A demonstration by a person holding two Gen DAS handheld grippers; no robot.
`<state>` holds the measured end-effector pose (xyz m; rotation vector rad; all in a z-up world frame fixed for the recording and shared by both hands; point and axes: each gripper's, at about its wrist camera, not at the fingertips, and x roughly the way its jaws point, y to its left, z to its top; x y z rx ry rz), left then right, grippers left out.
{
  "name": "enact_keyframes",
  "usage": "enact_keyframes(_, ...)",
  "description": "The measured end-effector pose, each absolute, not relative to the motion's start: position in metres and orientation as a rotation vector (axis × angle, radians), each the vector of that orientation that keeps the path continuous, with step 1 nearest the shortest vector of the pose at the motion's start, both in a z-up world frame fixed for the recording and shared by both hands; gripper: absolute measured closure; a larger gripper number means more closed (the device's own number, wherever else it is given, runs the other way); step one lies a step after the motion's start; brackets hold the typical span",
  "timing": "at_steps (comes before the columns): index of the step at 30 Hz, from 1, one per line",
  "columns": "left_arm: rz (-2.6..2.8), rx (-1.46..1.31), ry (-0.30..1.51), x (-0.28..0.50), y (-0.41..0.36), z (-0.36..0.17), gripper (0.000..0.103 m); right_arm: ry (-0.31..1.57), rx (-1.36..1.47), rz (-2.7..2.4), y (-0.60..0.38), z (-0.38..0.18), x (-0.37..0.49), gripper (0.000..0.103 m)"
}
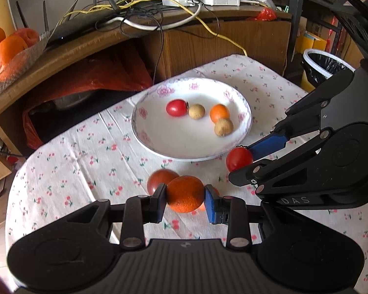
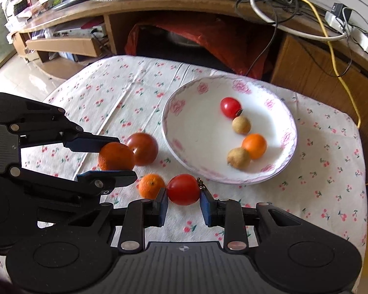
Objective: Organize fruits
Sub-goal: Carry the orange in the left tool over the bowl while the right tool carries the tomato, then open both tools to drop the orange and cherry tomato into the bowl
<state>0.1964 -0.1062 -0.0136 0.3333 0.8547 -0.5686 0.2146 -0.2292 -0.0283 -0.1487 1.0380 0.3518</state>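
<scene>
Left gripper (image 1: 185,197), lower centre of its own view, pinches an orange (image 1: 185,193) between both pads; right gripper (image 2: 184,198) likewise clamps a red tomato (image 2: 183,189). The flowered plate (image 2: 184,132), right of centre, already holds four small fruits. A dark tomato (image 2: 142,148) and a small orange (image 2: 151,185) rest on the tablecloth (image 2: 115,93). Advisable technique: lift each fruit clear of the rim, lower onto bare plate, then release gently to prevent rolling.
</scene>
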Motion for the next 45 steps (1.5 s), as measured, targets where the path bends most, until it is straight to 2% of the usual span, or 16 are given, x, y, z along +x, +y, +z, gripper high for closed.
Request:
enact_keyframes(18, -0.542, 0.294, 0.828, 0.254, -0.136, -0.014, 0.063, 0.985, -0.091, 0.242, -0.26, -0.027, 0.26, 0.079)
enact_keyframes(45, -0.511, 0.261, 0.852, 0.291, -0.144, -0.037, 0.063, 0.942, -0.17, 0.199, -0.256, -0.042, 0.293, 0.075)
